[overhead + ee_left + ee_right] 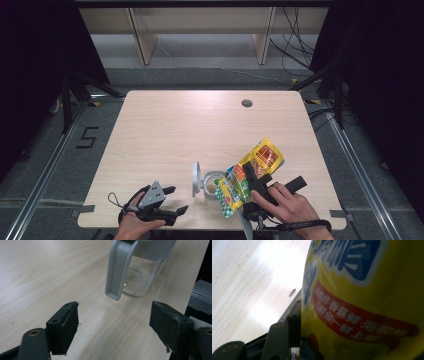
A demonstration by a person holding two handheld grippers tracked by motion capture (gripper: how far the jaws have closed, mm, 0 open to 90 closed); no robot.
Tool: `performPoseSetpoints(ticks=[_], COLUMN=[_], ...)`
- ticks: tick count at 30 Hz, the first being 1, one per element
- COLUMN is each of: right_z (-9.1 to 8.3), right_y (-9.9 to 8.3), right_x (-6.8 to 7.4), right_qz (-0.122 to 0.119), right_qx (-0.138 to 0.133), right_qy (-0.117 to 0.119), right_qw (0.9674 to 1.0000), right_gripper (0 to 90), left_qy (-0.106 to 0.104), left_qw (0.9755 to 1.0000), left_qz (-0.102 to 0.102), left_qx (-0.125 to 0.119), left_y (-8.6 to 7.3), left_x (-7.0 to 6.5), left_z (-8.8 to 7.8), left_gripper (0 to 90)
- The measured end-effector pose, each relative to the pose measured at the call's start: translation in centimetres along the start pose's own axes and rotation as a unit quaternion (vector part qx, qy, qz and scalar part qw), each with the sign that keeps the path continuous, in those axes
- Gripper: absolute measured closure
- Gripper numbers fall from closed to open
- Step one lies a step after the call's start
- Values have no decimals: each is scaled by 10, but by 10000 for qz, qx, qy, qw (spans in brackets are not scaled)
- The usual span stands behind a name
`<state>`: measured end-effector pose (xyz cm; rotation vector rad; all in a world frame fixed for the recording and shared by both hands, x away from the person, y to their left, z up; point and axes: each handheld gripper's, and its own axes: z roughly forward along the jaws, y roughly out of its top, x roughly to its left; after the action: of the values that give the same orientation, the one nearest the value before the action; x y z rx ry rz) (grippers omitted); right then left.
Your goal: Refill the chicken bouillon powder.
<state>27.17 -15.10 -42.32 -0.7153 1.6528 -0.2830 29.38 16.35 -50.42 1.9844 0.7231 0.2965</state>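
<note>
A yellow snack bag (266,155) with red and green print hangs tilted over the table, and my right gripper (253,176) is shut on its middle. The bag's low green end lies right beside the mouth of a clear jar (212,187), whose grey flip lid (195,178) stands open on its left. In the right gripper view the bag (362,290) presses against one black finger (293,326). My left gripper (176,200) rests open near the table's front left, left of the jar. Its view looks between wide jaws (115,312) at the jar (141,277), which holds pale grains, and the lid (117,270).
The light wooden table (175,125) has a round cable hole (246,103) at the back right. Grey floor with rails and dark curtains surrounds it, and a wooden shelf stands beyond the far edge.
</note>
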Motion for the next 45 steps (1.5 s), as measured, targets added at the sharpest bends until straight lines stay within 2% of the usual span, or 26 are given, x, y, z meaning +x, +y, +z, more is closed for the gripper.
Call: performPoseSetpoints(ticks=[4,5,6,8,9,10,11,13,14,15,16,17,19,21,23,24,27,29,31,34,36,37,38,40,44,45], right_z=[0,1,1,1,2,2,1,0,0,0,0,0,0,-1,-1,-1,-2,-1,-2,-2,-2,-2,-2,-2,-2,-3], right_y=[-1,-1,-1,-2,-1,-1,-2,-3,-3,-2,-3,-3,-3,-4,-4,-4,-5,-6,-6,-7,-7,-8,-8,-8,-8,-8], right_x=[1,1,2,4,1,1,2,3,3,1,1,3,2,2,1,0,0,0,0,1,0,0,0,0,0,0], right_qz=[13,21,33,180,-28,-44,20,169,143,-28,-9,142,-16,65,11,20,7,-10,-3,13,22,25,28,16,14,25], right_qx=[-20,-16,-18,15,-48,-47,-33,6,24,2,2,24,5,-7,-19,-19,-7,1,0,10,-20,-17,-19,10,-1,-4], right_qy=[22,96,115,126,85,86,36,111,99,11,21,111,20,101,-5,57,-8,51,17,11,77,14,78,55,1,-2], right_qw=[10000,10000,9999,9998,9999,9999,10000,9998,9998,10000,10000,9998,10000,9999,10000,10000,10000,10000,10000,10000,10000,10000,10000,10000,10000,10000], right_gripper=[503,503,503,503,502,503,503,503,502,502,502,502,502,502,502,502,502,502,502,502,502,502,503,503,503,502], left_qy=[20,31,19,22,31,24,14,14,32,27,14,33,30,7,29,14,8,23,17,28,28,9,10,35,13,28], left_qw=[10000,10000,9999,9999,10000,10000,10000,10000,10000,10000,9999,9999,10000,9999,10000,10000,10000,10000,9999,10000,9999,10000,10000,9999,9999,9999], left_qz=[17,-15,43,20,0,10,-13,-11,-17,-14,17,22,-9,1,13,13,2,5,23,-11,33,-5,4,58,-3,59], left_qx=[89,32,126,115,60,51,63,79,39,33,117,105,55,103,51,91,93,39,115,38,120,89,90,108,99,120], left_y=[1,0,1,1,0,0,0,1,0,0,1,1,0,1,0,1,1,0,1,0,1,1,1,1,1,1], left_x=[1,0,1,1,0,0,0,0,0,0,0,0,0,0,0,0,0,0,1,0,1,0,0,1,0,1], left_z=[-2,-1,-2,-2,-1,-1,-1,-2,-1,-1,-2,-2,-1,-2,-1,-2,-2,-1,-2,-1,-2,-2,-2,-2,-2,-2], left_gripper=[225,226,226,226,226,226,226,226,226,226,226,226,226,226,226,226,226,226,226,226,226,226,226,225,226,226])
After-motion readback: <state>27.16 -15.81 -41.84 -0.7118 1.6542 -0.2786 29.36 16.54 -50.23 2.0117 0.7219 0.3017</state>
